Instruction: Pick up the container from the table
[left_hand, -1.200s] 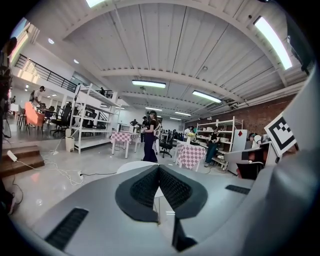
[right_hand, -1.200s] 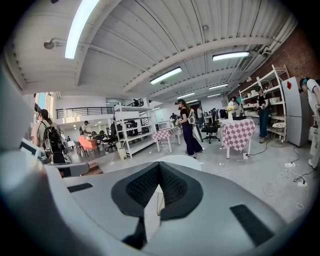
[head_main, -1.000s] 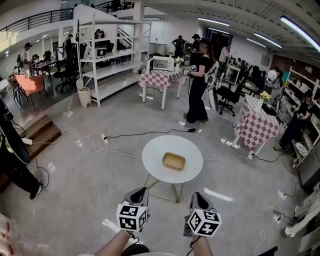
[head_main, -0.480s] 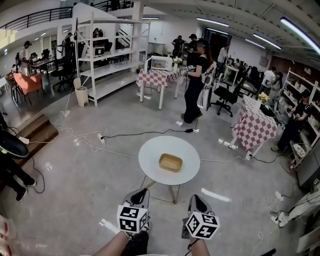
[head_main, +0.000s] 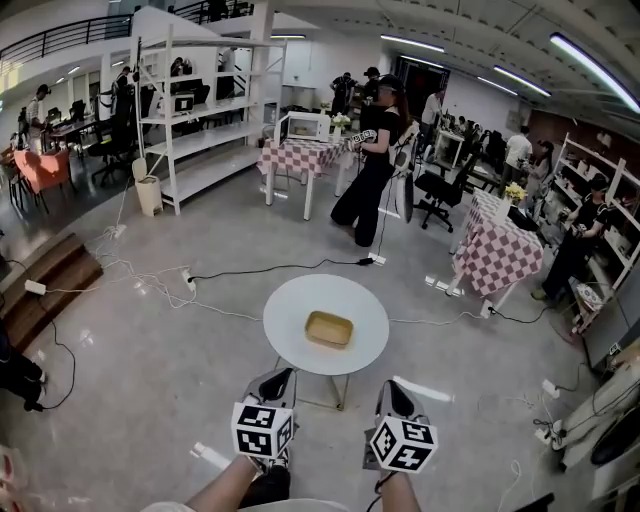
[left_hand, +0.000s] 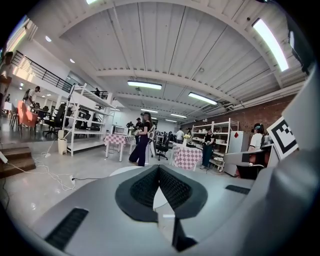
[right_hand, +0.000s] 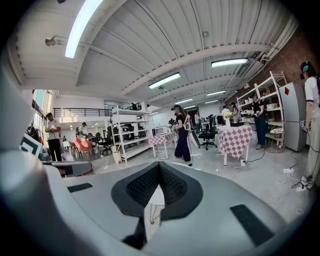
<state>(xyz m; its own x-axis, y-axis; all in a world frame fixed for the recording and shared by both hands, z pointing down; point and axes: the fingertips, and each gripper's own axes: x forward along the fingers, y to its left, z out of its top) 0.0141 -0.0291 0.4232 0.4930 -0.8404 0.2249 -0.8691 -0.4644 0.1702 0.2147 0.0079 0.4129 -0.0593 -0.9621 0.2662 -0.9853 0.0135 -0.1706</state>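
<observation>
Container on table, centred — shelving beyond left

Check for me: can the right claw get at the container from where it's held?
Probably not yet. The right claw is shut and held short of the round table, with the container near the tabletop's middle. Nothing stands between them, though.

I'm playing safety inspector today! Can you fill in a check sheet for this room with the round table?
Surface: round white table, bare apart from the container.
Job's things: tan container, shallow, near the table's middle, untouched.
Clutter: nothing seen on the table.
Grippers: left gripper and right gripper, both jaws together, nothing between them, short of the table.
Cables: black cable and white cables on the floor near the table.
Surroundings: person in black, checkered tables, white shelving.
</observation>
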